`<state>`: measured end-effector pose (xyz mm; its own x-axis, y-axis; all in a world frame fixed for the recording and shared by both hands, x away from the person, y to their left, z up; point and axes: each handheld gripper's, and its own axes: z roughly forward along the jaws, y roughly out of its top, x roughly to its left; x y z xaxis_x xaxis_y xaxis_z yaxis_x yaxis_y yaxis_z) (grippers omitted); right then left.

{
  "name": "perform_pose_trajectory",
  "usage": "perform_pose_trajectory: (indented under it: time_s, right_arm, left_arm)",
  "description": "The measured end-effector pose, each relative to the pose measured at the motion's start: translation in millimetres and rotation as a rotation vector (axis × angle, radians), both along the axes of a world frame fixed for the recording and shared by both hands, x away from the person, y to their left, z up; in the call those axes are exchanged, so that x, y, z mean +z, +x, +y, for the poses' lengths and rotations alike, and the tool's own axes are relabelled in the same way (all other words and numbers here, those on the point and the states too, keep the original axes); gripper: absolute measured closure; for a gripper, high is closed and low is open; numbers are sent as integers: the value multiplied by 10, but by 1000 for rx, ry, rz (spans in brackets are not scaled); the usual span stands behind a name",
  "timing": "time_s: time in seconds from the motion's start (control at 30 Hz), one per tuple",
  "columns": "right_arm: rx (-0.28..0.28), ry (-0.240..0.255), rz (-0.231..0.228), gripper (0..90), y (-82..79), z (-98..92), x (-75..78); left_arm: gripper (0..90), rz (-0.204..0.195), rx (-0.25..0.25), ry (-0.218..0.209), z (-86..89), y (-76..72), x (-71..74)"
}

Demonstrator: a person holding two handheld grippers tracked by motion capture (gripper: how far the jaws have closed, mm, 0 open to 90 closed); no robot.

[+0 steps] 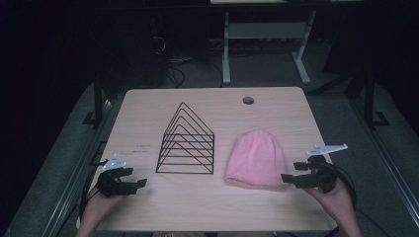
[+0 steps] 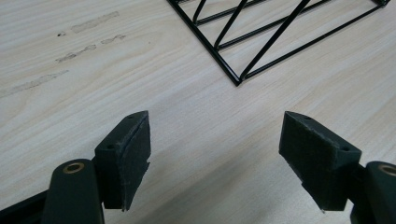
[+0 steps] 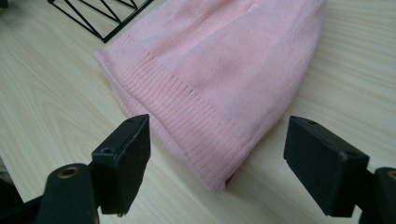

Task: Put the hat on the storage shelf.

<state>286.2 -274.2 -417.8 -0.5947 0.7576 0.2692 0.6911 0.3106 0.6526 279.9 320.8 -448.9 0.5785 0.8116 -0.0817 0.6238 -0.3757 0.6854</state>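
A pink knit beanie (image 1: pixel 257 159) lies flat on the wooden table (image 1: pixel 207 207), right of centre, its ribbed brim toward the person. A black wire rack (image 1: pixel 186 143) with triangular dividers stands just left of it. My right gripper (image 1: pixel 290 174) is open at the beanie's near right corner, jaws pointing left. In the right gripper view that ribbed corner of the beanie (image 3: pixel 219 88) lies between and just beyond the spread jaws of the right gripper (image 3: pixel 217 163). My left gripper (image 1: pixel 137 177) is open at the table's near left, with bare wood between its jaws and the rack's corner (image 2: pixel 238 80) ahead of the left gripper (image 2: pixel 215 156).
A round cable hole (image 1: pixel 248 100) sits near the table's far edge. Faint smudges (image 2: pixel 70 46) mark the wood left of the rack. Beyond the table stand a white desk frame (image 1: pixel 267 44) and cables on a dark floor.
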Motion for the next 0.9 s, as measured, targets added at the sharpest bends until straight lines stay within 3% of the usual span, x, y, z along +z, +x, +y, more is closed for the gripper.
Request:
perform_pose_trajectory:
  time_s: [0.2, 0.5, 0.67, 0.7, 0.8, 0.9]
  right_arm:
    - [7, -16, 29, 224, 182, 17, 89]
    - [18, 23, 61, 226, 474, 28, 158]
    - [23, 16, 78, 230, 625, 62, 197]
    - [28, 5, 84, 230, 728, 59, 216]
    - [28, 7, 101, 230, 810, 61, 230]
    - [28, -8, 107, 230, 1003, 74, 256]
  left_arm:
    - [252, 3, 10, -11, 23, 7, -2]
    - [252, 10, 2, -8, 25, 10, -13]
    - [251, 8, 0, -9, 36, 4, -11]
    - [252, 8, -1, -8, 28, 6, -8]
    - [251, 6, -3, -11, 23, 10, -4]
    - [251, 10, -10, -13, 8, 14, -14]
